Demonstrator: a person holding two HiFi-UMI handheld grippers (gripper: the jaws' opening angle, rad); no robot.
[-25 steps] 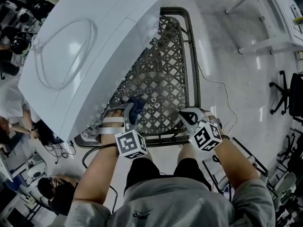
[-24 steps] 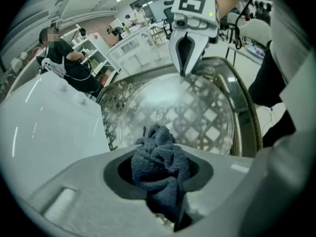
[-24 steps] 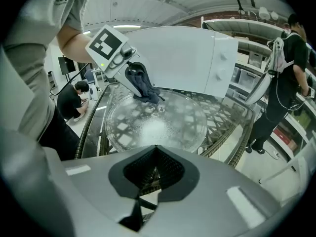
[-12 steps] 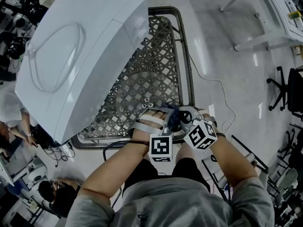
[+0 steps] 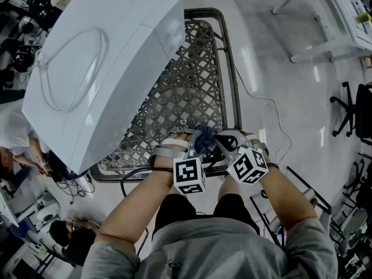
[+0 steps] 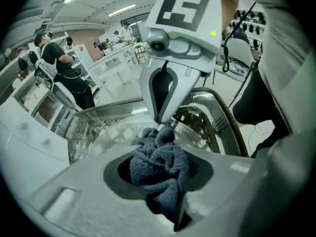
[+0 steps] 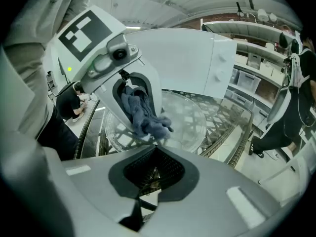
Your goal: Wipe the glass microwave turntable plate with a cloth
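The round glass turntable plate (image 5: 185, 106) lies on a woven wicker table (image 5: 203, 45). My left gripper (image 5: 196, 139) is shut on a crumpled dark blue cloth (image 5: 204, 136), which rests on the plate's near right part. In the left gripper view the cloth (image 6: 159, 164) fills the jaws. My right gripper (image 5: 223, 142) sits right beside it, shut on the plate's near rim. In the right gripper view the plate (image 7: 185, 120) spreads out ahead, with the cloth (image 7: 142, 111) hanging from the left gripper just above it.
A big white microwave (image 5: 99, 68) stands on the table's left and overhangs it. A cable (image 5: 261, 100) runs over the floor on the right. An office chair (image 5: 354, 115) and a white bench (image 5: 343, 16) stand further right. People sit at the far left (image 5: 11, 132).
My left gripper swept the cloth from the plate's near left across to the right, ending next to the right gripper. The right gripper stayed at the rim.
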